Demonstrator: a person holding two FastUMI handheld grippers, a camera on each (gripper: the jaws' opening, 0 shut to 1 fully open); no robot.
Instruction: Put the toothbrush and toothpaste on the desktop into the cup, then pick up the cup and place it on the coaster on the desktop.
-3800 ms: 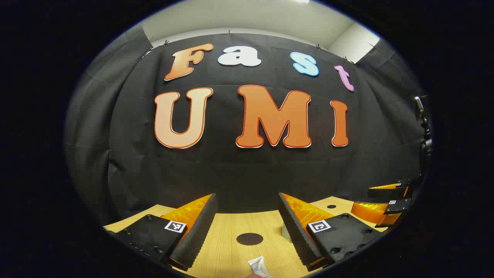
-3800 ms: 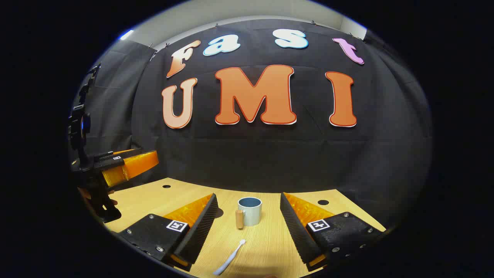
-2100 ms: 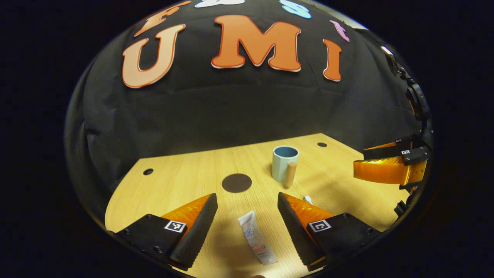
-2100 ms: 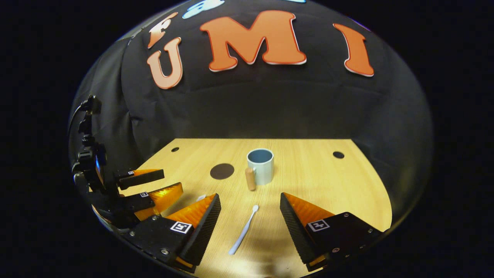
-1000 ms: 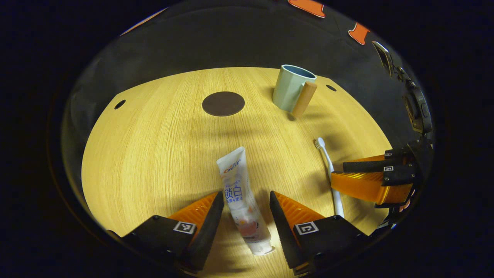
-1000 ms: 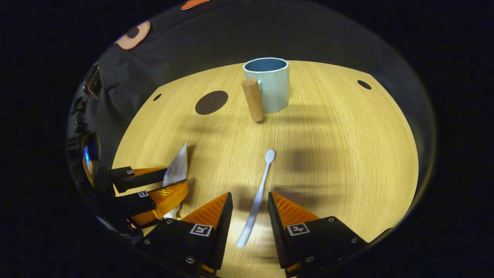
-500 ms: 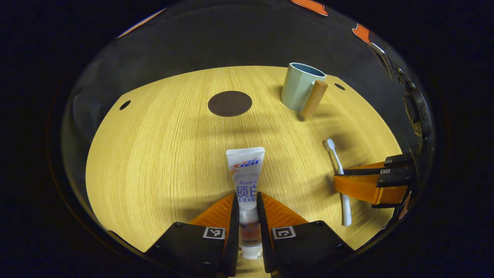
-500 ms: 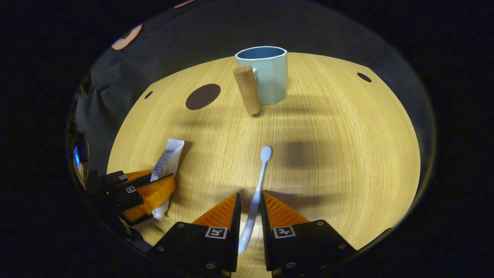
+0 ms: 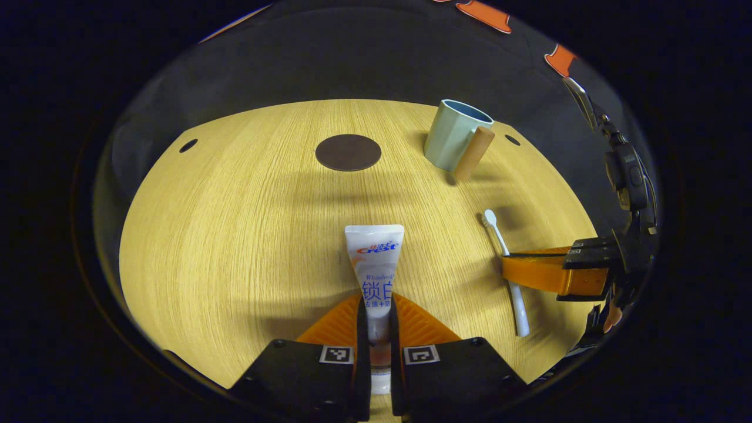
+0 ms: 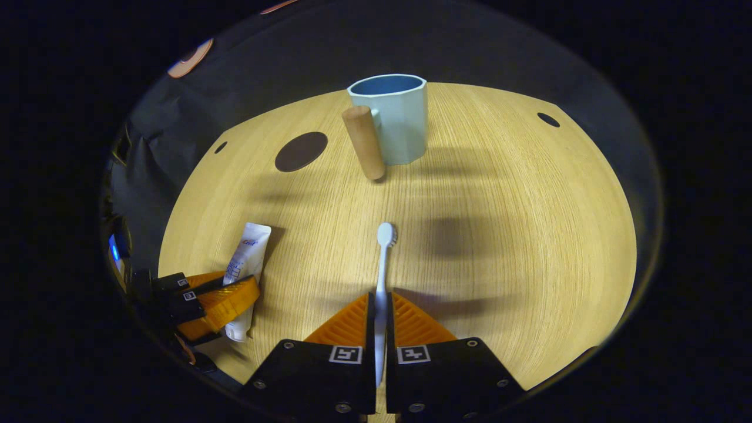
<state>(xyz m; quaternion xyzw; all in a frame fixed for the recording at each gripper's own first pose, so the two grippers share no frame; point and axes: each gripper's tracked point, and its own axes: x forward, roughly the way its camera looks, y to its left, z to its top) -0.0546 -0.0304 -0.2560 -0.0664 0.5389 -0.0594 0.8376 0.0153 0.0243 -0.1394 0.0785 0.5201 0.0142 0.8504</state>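
Wooden desktop (image 9: 235,223): left claw (image 9: 376,329) grips toothpaste (image 9: 375,258), right claw (image 10: 380,329) grips toothbrush (image 10: 383,258).

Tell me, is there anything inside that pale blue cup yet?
The cup looks empty as far as its blue inner wall shows; its bottom is hidden by the rim. The toothbrush and toothpaste lie on the desktop, each clamped by a gripper.

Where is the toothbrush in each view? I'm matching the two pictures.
Left gripper view: toothbrush lies right of centre, crossed by the right claw.
Right gripper view: toothbrush at bottom centre, handle between that claw's fingers.
Shared landmark: the cup, beyond its head.
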